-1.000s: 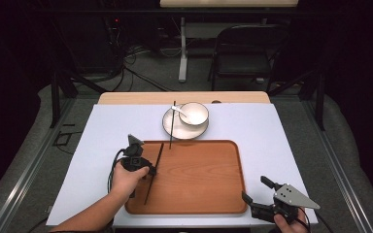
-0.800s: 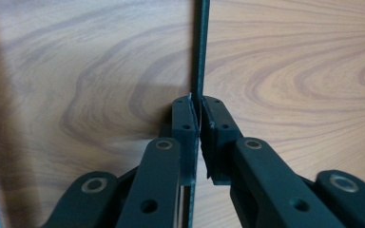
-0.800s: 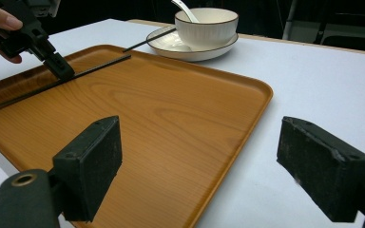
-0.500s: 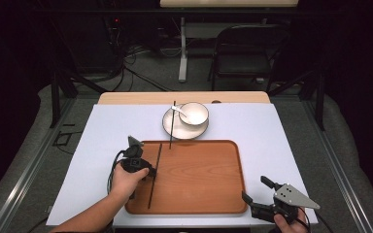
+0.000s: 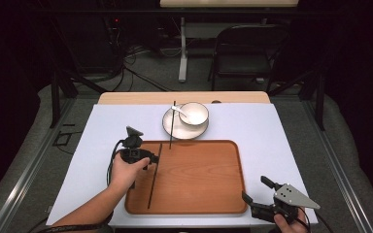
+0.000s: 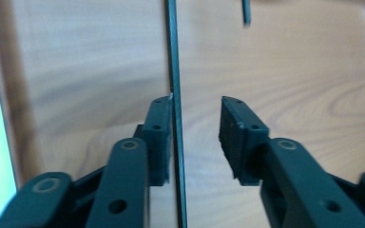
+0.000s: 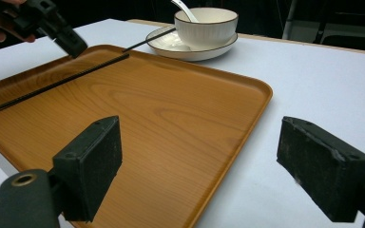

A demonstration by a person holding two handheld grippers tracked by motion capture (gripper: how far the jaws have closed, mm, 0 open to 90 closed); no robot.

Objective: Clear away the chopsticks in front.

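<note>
Cropping chopstick (image 6: 175,95) (both ends) offscreen

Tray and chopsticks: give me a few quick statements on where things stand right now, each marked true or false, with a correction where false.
1. One black chopstick lies on the wooden tray. True.
2. The left gripper is clamped shut on that chopstick. False: in the left gripper view its jaws stand apart, the chopstick against one jaw only.
3. The second chopstick rests across the plate, its tip over the tray's far edge. True.
4. The bowl sits on the tray. False: it sits on the plate, beyond the tray.
5. The right gripper holds the spoon. False: it is open, near the tray's corner; the spoon is in the bowl.
</note>
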